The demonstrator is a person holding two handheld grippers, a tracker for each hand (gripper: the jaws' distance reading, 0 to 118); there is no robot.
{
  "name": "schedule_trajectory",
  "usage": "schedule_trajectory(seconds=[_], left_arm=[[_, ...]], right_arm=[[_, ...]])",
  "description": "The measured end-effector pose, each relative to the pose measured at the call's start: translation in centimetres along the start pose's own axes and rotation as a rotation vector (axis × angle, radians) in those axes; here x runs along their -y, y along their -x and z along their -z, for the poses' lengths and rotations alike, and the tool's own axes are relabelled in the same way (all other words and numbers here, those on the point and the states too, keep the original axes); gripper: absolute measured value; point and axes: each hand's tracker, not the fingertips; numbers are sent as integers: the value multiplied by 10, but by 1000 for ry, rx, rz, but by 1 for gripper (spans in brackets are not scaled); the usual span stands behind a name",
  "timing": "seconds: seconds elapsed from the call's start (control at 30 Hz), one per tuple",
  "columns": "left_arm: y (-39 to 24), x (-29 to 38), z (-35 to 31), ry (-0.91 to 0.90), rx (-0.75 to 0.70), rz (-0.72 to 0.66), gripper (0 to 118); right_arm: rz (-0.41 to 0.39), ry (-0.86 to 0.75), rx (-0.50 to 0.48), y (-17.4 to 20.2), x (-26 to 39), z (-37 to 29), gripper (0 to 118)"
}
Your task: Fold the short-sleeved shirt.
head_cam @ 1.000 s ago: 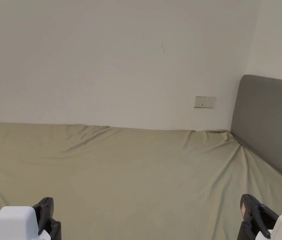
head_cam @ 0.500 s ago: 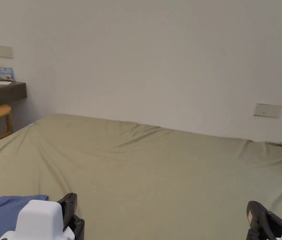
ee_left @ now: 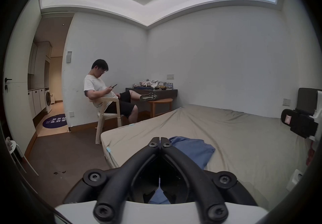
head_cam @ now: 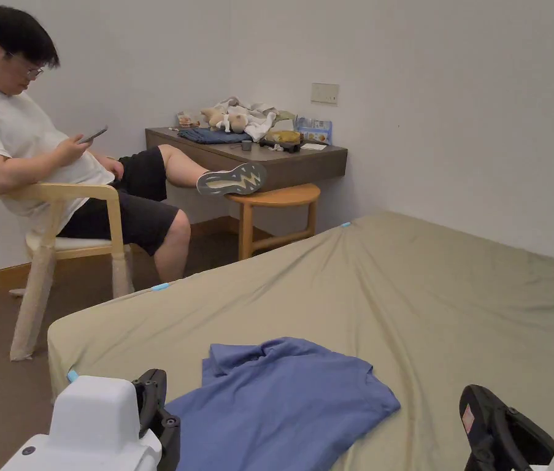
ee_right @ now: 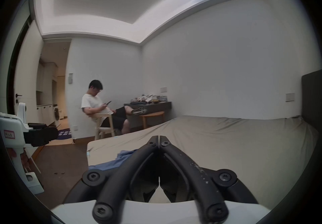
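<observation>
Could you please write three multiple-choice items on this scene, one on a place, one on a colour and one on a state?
1. Where does the shirt lie?
A. On the bed, near its corner
B. On the stool
C. On the floor

2. What colour is the shirt?
A. White
B. Blue
C. Green

3. How do the jaws of the left gripper stand?
A. Wide open
B. Shut on the shirt
C. Shut on nothing

Answers:
1. A: the head view shows it spread on the sheet by the bed's near corner.
2. B: it shows blue against the olive sheet.
3. C: in the left gripper view the jaw tips meet with nothing between them, and the shirt lies beyond. The right gripper stands likewise shut.
</observation>
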Motion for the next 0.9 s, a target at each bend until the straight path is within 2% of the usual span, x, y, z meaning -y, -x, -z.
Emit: schedule_trajectory(seconds=[0.2, 0.47, 0.53, 0.57, 0.63, 0.67, 0.7, 0.9], left_arm=[[-14, 20, 60, 96, 117, -22, 0], [-46, 60, 207, 281, 267, 51, 0], [-52, 76, 239, 340, 290, 31, 0], [-55, 84, 255, 380, 306, 23, 8], [-61, 101, 285, 456, 303, 15, 68], [-63, 113, 299, 487, 289, 30, 93], [-67, 121, 309, 518, 276, 54, 112], [-73, 154, 354, 609, 232, 100, 111]], right_arm=[[-28, 47, -9, -5, 11, 21, 2], [-6, 127, 73, -40, 33, 36, 2], [-10, 148, 81, -46, 41, 42, 1], [-9, 162, 83, -49, 45, 45, 1], [4, 192, 77, -53, 53, 52, 1], [12, 205, 73, -55, 57, 55, 1], [17, 220, 70, -57, 61, 58, 2], [-2, 286, 60, -63, 78, 71, 2]])
